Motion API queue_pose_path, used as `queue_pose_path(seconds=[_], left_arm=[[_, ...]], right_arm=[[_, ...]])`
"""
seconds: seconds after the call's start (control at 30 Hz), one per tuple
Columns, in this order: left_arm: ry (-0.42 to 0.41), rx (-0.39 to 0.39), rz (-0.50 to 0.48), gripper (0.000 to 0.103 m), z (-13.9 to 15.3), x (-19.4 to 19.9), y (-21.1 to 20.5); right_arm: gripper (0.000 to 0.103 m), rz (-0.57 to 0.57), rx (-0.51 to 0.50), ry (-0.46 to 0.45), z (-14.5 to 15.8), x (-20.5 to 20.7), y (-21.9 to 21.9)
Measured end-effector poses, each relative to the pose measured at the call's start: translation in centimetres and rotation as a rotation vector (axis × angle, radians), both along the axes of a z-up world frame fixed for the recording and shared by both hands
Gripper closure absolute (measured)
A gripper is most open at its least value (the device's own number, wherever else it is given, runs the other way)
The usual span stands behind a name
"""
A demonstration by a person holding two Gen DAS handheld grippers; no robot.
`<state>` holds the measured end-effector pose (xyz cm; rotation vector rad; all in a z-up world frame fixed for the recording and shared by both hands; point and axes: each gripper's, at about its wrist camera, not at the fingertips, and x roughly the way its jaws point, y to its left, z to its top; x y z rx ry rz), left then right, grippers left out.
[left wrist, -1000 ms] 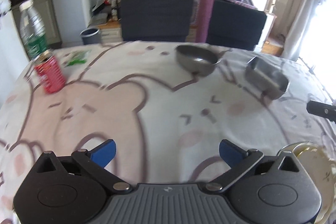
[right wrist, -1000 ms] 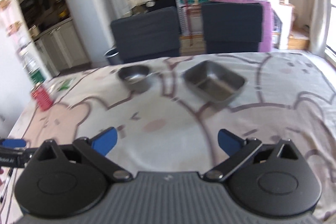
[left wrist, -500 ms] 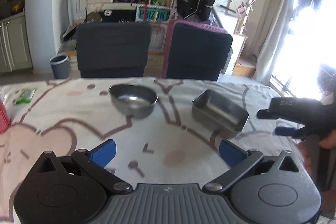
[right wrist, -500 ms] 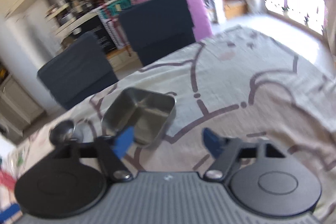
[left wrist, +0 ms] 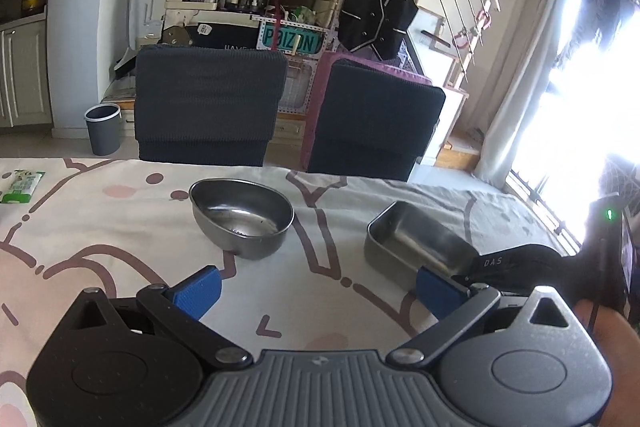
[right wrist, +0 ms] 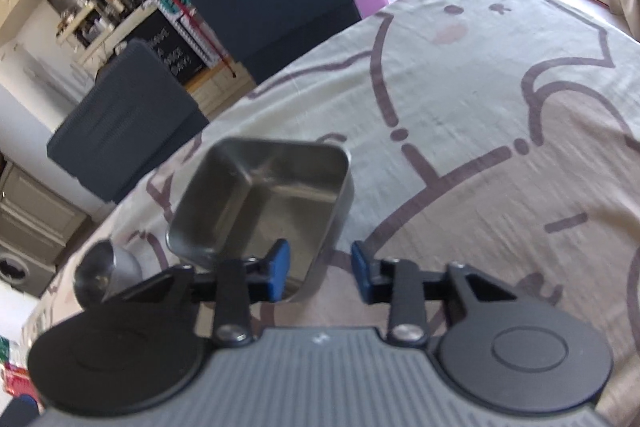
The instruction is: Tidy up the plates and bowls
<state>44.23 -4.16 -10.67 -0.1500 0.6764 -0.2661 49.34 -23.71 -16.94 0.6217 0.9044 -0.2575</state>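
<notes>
A square steel dish point(right wrist: 264, 199) sits at centre frame in the right wrist view, on a tabletop point(right wrist: 500, 99) draped in a cartoon-print cloth, as the right gripper point(right wrist: 318, 269) straddles its near right wall. One blue pad hangs inside the dish, the other outside; the jaws are closing, neither pad yet pressing on the metal. A round steel bowl point(right wrist: 106, 273) lies partly hidden at the lower left of that frame.

In the left wrist view, the round bowl point(left wrist: 242, 217) stands at centre, well apart from the square dish point(left wrist: 416, 245) at right. The left gripper point(left wrist: 316, 291) hovers low over the cloth, jaws spread wide with nothing between them. Two dark chairs point(left wrist: 210, 107) face the tabletop's far edge, a grey bin point(left wrist: 103, 129) behind at left.
</notes>
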Motion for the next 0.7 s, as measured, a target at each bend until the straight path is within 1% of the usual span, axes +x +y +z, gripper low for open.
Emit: queue_pose_path(seconds=[0.03,0.17,0.27,0.4,0.43,0.47,0.5,0.6,0.63,0.7], left_arm=[[0.004,0.003,-0.003,0.006,-0.2,0.1,0.0],[0.042,-0.016,0.004,0.014,-1.0,0.6,0.2],[0.052,-0.021,0.007,0.018,-1.3,0.7,0.3],[0.078,-0.023,0.013,0.028,-1.6,0.8,0.4],[0.09,-0.021,0.018,0.029,-1.8,0.9,0.5],[0.102,-0.015,0.02,0.032,-1.9,0.9,0.6],[0.119,-0.006,0.022,0.037,-2.2,1.0,0.7],[0.163,0.005,0.03,0.044,-2.8,1.3,0.9],[0.185,0.013,0.035,0.045,-3.0,1.4,1.0],[0.233,0.036,0.05,0.051,-3.5,1.6,1.1]], right_arm=[[0.083,0.018,-0.01,0.006,-0.2,0.2,0.2],[0.084,0.095,-0.076,0.011,0.1,0.0,1.2],[0.085,0.171,-0.058,0.026,0.2,-0.1,1.2],[0.093,0.307,-0.068,0.045,0.6,-0.3,1.8],[0.095,0.345,-0.066,0.047,0.7,-0.4,2.2],[0.095,0.386,-0.063,0.051,0.6,-0.4,2.6],[0.096,0.427,-0.064,0.054,0.7,-0.5,3.1],[0.098,0.522,-0.065,0.059,0.8,-0.6,4.7],[0.098,0.55,-0.059,0.059,0.9,-0.7,5.1],[0.098,0.623,-0.058,0.051,1.2,-0.9,6.4]])
